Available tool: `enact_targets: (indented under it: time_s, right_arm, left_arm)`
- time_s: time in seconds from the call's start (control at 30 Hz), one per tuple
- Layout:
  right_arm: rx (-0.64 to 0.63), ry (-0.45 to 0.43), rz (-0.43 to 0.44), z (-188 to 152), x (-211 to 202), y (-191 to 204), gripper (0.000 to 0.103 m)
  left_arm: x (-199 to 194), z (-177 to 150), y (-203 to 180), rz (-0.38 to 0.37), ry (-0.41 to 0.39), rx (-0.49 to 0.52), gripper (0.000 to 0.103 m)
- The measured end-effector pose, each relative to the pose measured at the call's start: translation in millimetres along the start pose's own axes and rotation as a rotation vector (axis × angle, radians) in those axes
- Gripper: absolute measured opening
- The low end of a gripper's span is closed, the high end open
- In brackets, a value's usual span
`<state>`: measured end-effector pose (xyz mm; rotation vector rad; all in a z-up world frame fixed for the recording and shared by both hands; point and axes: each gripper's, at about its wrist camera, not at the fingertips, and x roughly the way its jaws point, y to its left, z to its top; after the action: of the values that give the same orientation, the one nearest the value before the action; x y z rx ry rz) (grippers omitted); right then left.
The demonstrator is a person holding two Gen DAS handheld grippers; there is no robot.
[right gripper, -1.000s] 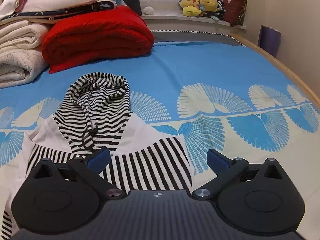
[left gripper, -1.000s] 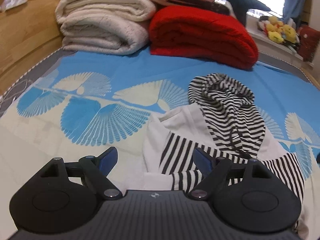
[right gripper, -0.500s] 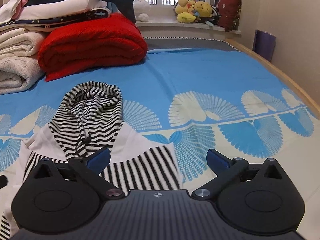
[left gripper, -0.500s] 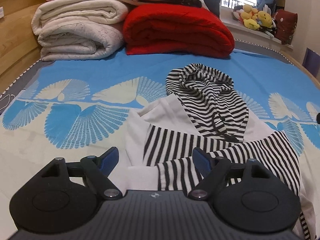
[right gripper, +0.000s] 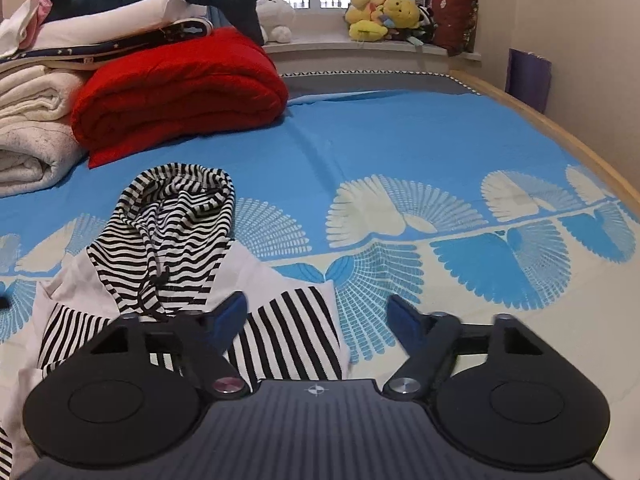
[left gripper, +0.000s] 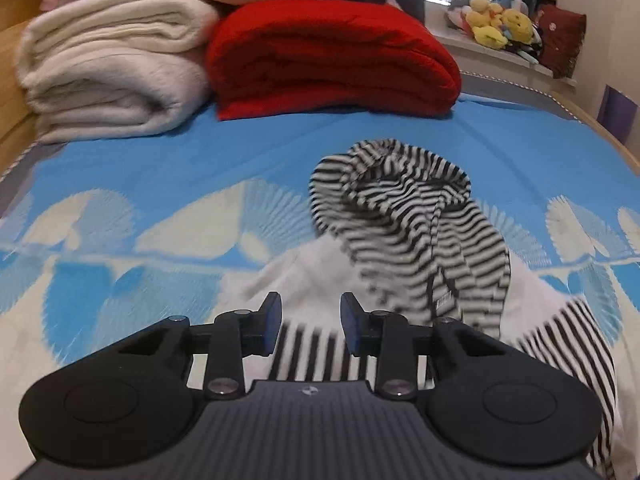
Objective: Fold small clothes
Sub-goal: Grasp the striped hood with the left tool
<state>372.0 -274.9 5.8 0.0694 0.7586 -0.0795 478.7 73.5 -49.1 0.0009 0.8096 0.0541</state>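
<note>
Closing over the small white hooded top with black-and-white striped hood and sleeves [left gripper: 400, 240], the left gripper [left gripper: 310, 322] is narrowing its jaws, much closer together than a second ago, above the folded-in striped sleeve; no cloth is pinched yet. The right gripper [right gripper: 316, 320] is also closing from full spread, the other sleeve's edge lying between its jaws, unpressed. The top is lying on the blue fan-patterned bedsheet [right gripper: 400, 140], just nearer than the folded red quilt [left gripper: 332, 60]. Both grasps appear imminent, probably preparing the next fold.
</note>
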Motion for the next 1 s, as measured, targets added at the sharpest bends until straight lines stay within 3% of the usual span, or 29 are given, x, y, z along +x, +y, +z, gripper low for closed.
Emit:
enact_targets:
  time_s: [0.07,0.23,0.5,0.63,0.83,0.9,0.93,0.97,1.0]
  right_arm:
    - [0.012,0.009,0.012,2,2,-5,0.059]
    - [0.048,0.015,0.004,7,9,-19,0.054]
    - [0.084,0.048,0.005,14,27,-30,0.04]
    - [0.096,0.082,-0.005,13,36,-31,0.039]
    - [0.098,0.113,0.001,11,44,-27,0.039]
    - [0.088,0.113,0.001,10,43,-26,0.039]
    - [0.084,0.114,0.0,10,43,-26,0.039]
    - [0.084,0.116,-0.003,10,44,-26,0.039]
    - [0.087,0.12,-0.007,11,44,-27,0.039]
  left_arm:
    - [31,17,-1,-0.029,0.012,-0.009,0.036]
    - [106,59,8,-0.024,0.021,-0.029,0.036]
    - [199,121,42,-0.053,0.044,-0.276,0.041]
    - [232,142,45,-0.095,0.066,-0.375,0.06]
    - [269,157,28,-0.112,0.107,-0.378,0.061]
    - [278,157,15,-0.069,0.151,-0.299,0.051]
    - [280,157,7,-0.043,0.177,-0.215,0.021]
    - [279,158,-3,-0.04,0.191,-0.131,0.003]
    - [272,159,-8,-0.057,0.177,-0.084,0.003]
